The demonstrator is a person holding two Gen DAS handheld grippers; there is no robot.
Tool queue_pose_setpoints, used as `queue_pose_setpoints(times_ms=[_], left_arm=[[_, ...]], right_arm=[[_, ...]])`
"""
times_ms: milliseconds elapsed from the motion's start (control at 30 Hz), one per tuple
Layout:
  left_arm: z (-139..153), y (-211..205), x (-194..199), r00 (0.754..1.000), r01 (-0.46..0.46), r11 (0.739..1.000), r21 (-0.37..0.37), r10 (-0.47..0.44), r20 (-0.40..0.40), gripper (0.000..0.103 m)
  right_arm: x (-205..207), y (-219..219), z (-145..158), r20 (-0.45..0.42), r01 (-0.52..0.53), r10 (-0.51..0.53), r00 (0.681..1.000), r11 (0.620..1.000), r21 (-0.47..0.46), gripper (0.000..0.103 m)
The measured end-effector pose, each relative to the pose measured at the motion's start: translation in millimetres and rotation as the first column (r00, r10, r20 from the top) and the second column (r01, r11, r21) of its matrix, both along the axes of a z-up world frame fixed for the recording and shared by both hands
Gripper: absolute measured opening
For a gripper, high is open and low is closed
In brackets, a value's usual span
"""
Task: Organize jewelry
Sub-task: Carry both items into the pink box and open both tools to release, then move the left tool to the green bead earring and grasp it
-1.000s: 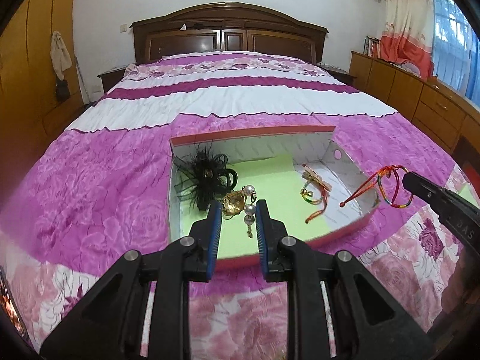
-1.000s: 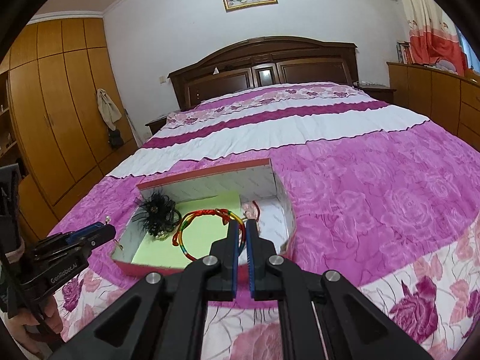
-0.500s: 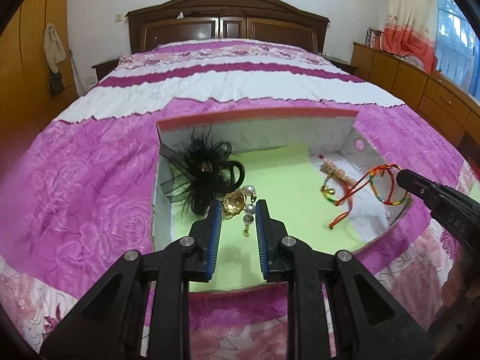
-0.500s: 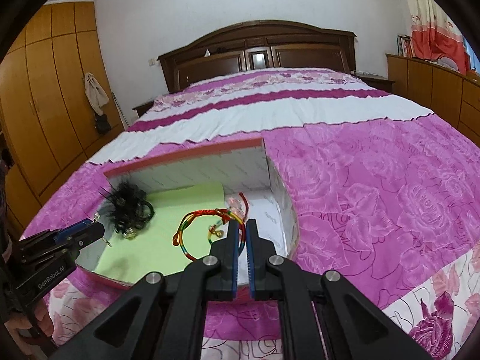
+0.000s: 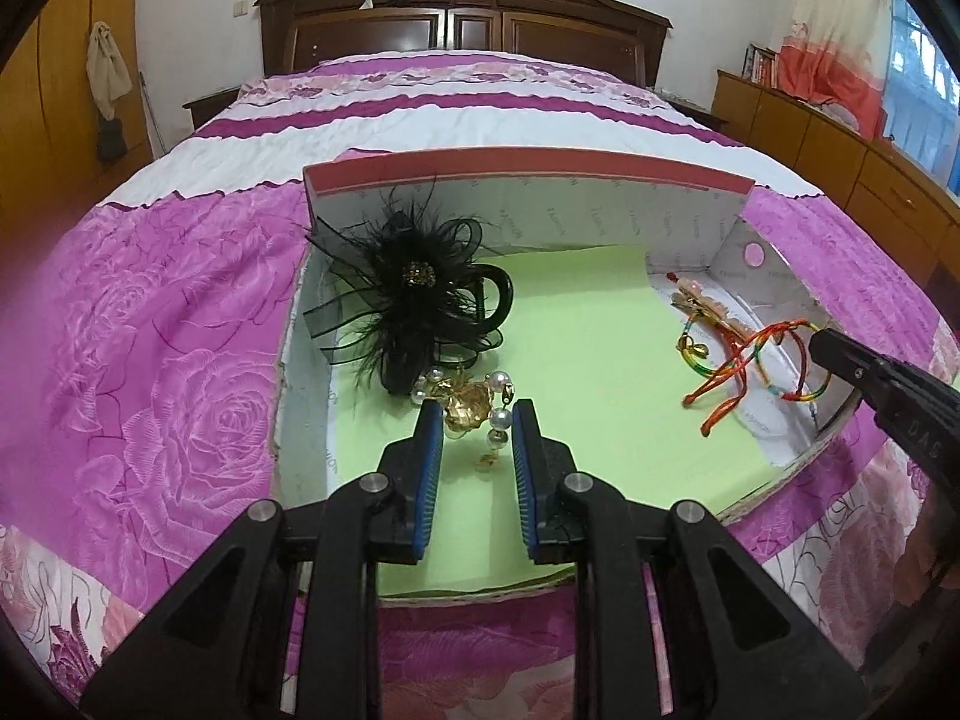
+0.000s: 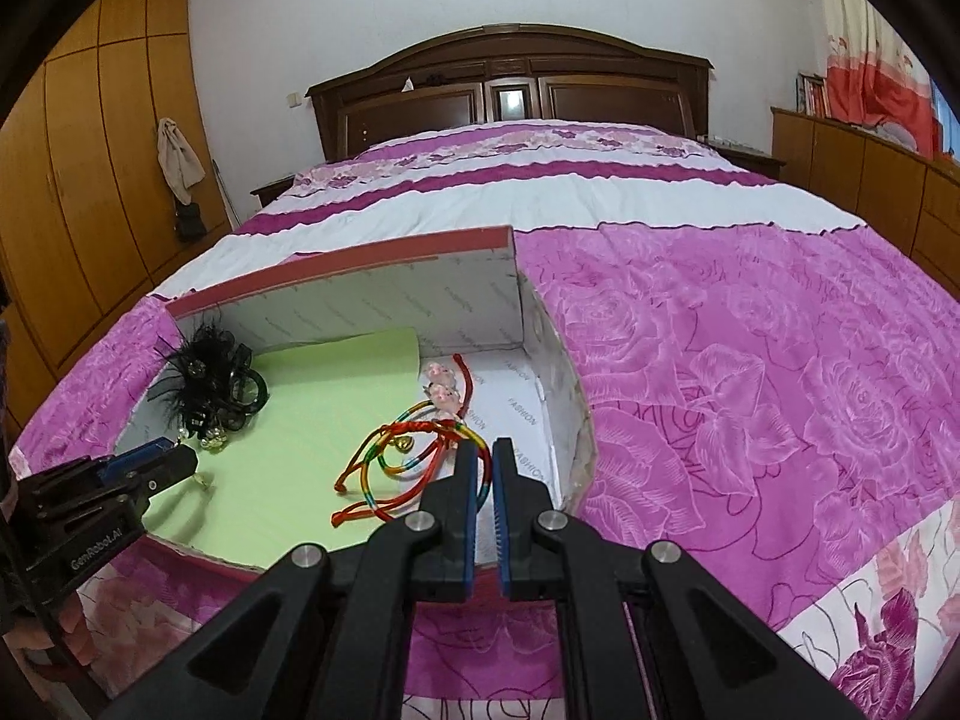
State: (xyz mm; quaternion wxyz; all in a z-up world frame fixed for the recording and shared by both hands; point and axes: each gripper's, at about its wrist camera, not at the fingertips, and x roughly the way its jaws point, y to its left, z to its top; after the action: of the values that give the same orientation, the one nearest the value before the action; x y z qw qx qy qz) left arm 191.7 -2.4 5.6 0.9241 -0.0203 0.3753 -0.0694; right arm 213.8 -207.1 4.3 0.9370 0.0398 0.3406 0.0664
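Rainbow bracelet [image 6: 396, 468] pinched in right tool [image 6: 485, 450], lengthwise leftward; left tool [image 5: 472, 414] clamping pearl earring [image 5: 474, 414].

box [image 5: 540, 180]: 1 | feather clip [image 5: 414, 294]: 1 | pearl earring [image 5: 474, 405]: 1 (gold) | cord bracelets [image 5: 750, 360]: 2

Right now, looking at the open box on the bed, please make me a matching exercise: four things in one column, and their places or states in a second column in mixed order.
Things:
1. black feathered hair clip
2. gold and pearl earring
3. rainbow cord bracelet
4. pale green paper sheet

Places or states:
A. lines the box floor
B. pinched in the right claw
C. lies in the far left corner of the box
D. held between the fingers of the left claw

Pairs: 1-C, 2-D, 3-B, 4-A
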Motion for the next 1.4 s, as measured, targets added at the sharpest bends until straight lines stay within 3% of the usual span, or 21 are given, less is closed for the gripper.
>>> queue_pose_setpoints(times_ms=[167,400,833,1400], left_arm=[[1,1,-2,1.0,-0.006,1.0,-0.002,0.006,-0.004,0.016],[10,1,-11,1.0,-0.006,1.0,-0.007,0.006,0.013,0.027],[30,-5,-45,0.999,0.025,0.999,-0.037,-0.023,0.039,0.03],[25,-28,-80,0.997,0.078,0.996,-0.049,-0.078,0.001,0.032]], right_arm=[[0,-3,1,-0.006,0.0,0.0,1.0,1.0,0.023,0.007],[-10,-8,11,0.015,0.001,-0.002,1.0,0.998,0.057,0.022],[-55,-19,38,0.049,0.003,-0.007,0.999,0.997,0.08,0.024],[-107,-32,35,0.039,0.005,-0.008,0.999,0.997,0.081,0.027]])
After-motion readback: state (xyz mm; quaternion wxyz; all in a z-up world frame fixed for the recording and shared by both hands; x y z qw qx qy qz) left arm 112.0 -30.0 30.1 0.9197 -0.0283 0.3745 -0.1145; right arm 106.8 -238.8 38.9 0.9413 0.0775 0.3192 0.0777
